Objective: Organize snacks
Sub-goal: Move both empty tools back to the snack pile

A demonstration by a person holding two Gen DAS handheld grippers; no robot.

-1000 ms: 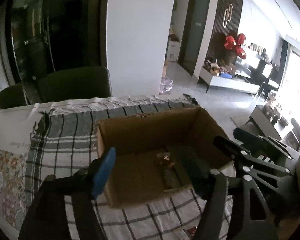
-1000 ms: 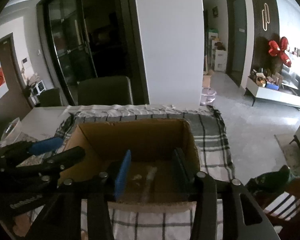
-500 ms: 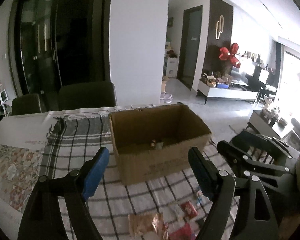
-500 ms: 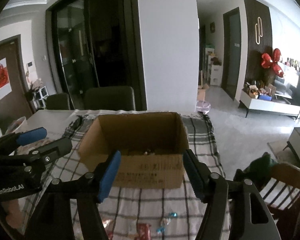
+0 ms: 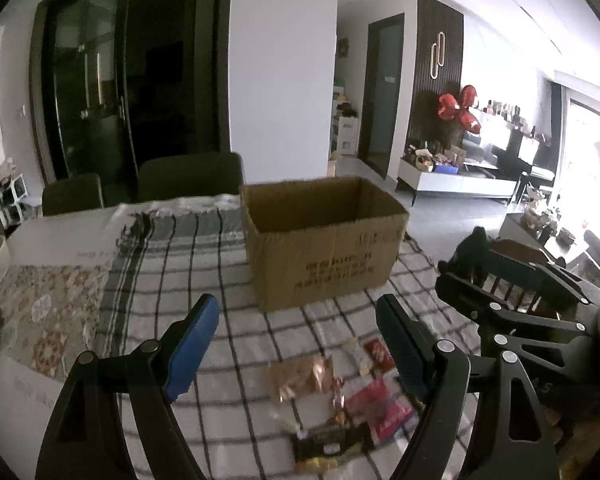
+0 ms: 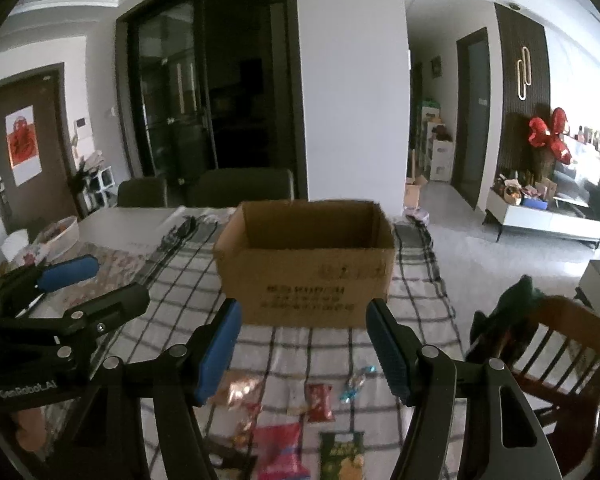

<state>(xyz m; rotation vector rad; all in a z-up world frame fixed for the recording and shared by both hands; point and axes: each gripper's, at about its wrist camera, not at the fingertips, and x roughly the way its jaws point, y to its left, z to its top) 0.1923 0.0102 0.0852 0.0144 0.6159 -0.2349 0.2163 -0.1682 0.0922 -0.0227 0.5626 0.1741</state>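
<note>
An open brown cardboard box [image 5: 324, 240] [image 6: 304, 268] stands on the checked cloth; its inside is hidden from here. Loose snacks lie on the cloth in front of it: a gold packet [image 5: 300, 372] [image 6: 240, 390], a small red packet [image 6: 319, 400], a blue-wrapped sweet [image 6: 354, 384], a pink-red bag [image 5: 380, 404] [image 6: 278, 452], a green bag [image 6: 342, 456] and a dark packet [image 5: 328, 448]. My left gripper [image 5: 296, 312] hangs open above the snacks, holding nothing. My right gripper [image 6: 303, 314] is beside it, also open and empty, short of the box.
Two dark chairs [image 5: 188, 176] stand behind the table. A wooden chair [image 6: 548, 344] with dark cloth on it is at the right. A floral mat [image 5: 48, 308] and a white bowl [image 6: 58, 232] lie on the table's left part.
Both grippers have drawn back from over the box toward the table's near side, and their jaws stand wider. The box's inside dropped from sight and the snacks on the cloth came into view.
</note>
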